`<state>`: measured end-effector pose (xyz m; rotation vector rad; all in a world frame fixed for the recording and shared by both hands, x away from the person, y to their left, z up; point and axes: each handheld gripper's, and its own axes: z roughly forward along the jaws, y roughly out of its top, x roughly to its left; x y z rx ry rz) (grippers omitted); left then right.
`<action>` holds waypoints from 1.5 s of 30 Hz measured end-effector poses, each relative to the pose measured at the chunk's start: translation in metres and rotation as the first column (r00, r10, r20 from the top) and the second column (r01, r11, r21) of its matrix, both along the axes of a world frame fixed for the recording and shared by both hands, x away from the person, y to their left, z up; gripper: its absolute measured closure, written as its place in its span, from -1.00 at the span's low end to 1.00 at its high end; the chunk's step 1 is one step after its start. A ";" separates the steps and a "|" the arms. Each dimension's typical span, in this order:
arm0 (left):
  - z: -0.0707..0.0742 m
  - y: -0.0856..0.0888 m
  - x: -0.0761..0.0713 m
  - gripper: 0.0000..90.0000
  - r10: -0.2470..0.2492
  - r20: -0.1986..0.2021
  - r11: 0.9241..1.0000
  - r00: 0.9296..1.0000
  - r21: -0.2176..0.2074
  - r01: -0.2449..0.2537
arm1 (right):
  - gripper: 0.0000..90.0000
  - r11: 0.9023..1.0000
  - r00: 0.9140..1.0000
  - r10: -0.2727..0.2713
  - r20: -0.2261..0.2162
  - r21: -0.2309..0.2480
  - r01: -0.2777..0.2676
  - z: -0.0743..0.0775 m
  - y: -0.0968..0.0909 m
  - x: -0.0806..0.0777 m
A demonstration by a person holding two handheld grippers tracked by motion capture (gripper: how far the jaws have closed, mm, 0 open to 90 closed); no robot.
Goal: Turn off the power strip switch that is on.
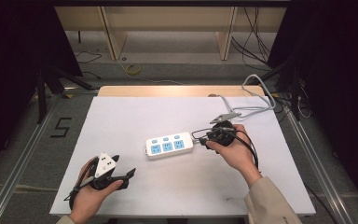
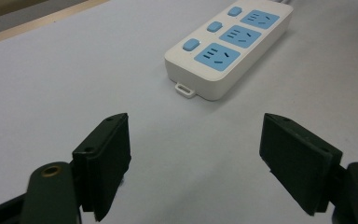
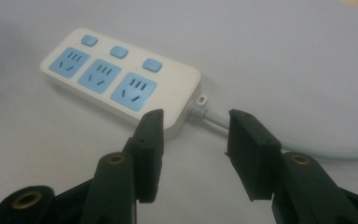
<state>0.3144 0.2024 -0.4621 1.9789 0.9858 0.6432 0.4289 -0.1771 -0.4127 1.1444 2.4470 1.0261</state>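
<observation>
You are holding the left tool (image 1: 121, 175) low at about seven o'clock on the white tabletop (image 1: 121, 121), and the right tool (image 1: 204, 138) near the middle, just at the three o'clock end of the strip (image 1: 169, 146).

The strip is lying flat near the centre of the tabletop, its long side running roughly from nine to three o'clock. From the high view you are seeing its cord (image 1: 256, 100) trailing off toward one o'clock and over the far edge, which neither tool view is showing in full.

The right tool view is giving you what the high view is blurring: the right tool (image 3: 195, 140) is standing open, with nothing between the jaws. The left-hand jaw in that view is overlapping the near corner of the strip (image 3: 116, 79), but you cannot tell whether it is touching. The cord (image 3: 261, 135) is leaving the strip between the two jaw tips and running off to three o'clock. The three blue sockets and three blue buttons are reading clearly here.

The left tool view is showing you the left tool (image 2: 196, 140) wide open over bare tabletop, well apart from the strip (image 2: 228, 51), which is sitting up at one o'clock with a small tab on its near end.
</observation>
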 end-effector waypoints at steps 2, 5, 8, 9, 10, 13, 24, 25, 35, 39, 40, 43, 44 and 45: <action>0.000 0.000 0.000 -0.46 0.000 0.000 1.000 1.000 0.000 0.000 | 0.25 1.000 1.000 -0.001 0.002 0.006 0.001 0.000 -0.003 -0.001; 0.000 0.000 0.000 -0.46 0.001 0.000 1.000 1.000 0.000 -0.001 | 0.25 1.000 1.000 -0.008 0.002 0.009 0.008 0.000 -0.006 -0.002; 0.000 0.000 0.000 -0.46 0.003 0.001 1.000 1.000 0.001 -0.003 | 0.25 1.000 1.000 -0.011 0.006 0.011 0.011 -0.001 -0.009 -0.004; 0.000 0.000 0.000 -0.46 0.003 0.001 1.000 1.000 0.000 -0.003 | 0.25 1.000 1.000 -0.014 0.007 0.012 0.013 -0.001 -0.010 -0.005; 0.000 0.000 0.000 -0.45 0.004 0.001 1.000 1.000 0.000 -0.004 | 0.25 1.000 1.000 -0.020 0.006 0.013 0.020 -0.001 -0.012 -0.005; 0.000 0.001 0.000 -0.45 0.004 0.001 1.000 1.000 0.002 -0.004 | 0.25 1.000 1.000 -0.022 0.016 0.018 0.022 -0.001 -0.016 -0.007; 0.000 0.000 0.000 -0.46 0.005 0.001 1.000 1.000 0.001 -0.005 | 0.13 0.999 0.998 -0.019 0.058 0.039 0.017 -0.010 -0.046 -0.024; 0.000 0.000 0.000 -0.46 0.004 0.000 1.000 1.000 0.000 -0.004 | 0.12 0.999 0.998 -0.021 0.064 0.041 0.018 -0.011 -0.050 -0.026; -0.001 0.001 0.000 -0.46 0.007 -0.004 1.000 1.000 0.005 -0.007 | 0.00 0.995 0.994 -0.027 0.106 0.093 0.018 -0.034 -0.070 -0.051; -0.001 0.001 0.001 -0.46 0.004 -0.007 1.000 1.000 0.004 -0.004 | -0.08 0.992 0.986 -0.031 0.161 0.126 0.011 -0.041 -0.076 -0.063; -0.001 0.001 0.001 -0.46 0.003 -0.006 1.000 1.000 0.004 -0.003 | -0.11 0.991 0.985 -0.035 0.170 0.135 0.012 -0.042 -0.078 -0.066; -0.001 0.000 0.001 -0.46 0.003 -0.007 1.000 1.000 0.007 -0.003 | -0.14 0.987 0.977 -0.058 0.206 0.158 0.025 -0.046 -0.081 -0.072; 0.000 0.000 0.000 -0.46 0.003 -0.007 1.000 1.000 0.007 -0.003 | -0.15 0.985 0.975 -0.065 0.211 0.171 0.029 -0.046 -0.082 -0.074; 0.000 0.000 0.000 -0.46 0.002 -0.005 1.000 1.000 0.006 -0.002 | -0.15 0.983 0.974 -0.072 0.215 0.180 0.033 -0.047 -0.083 -0.076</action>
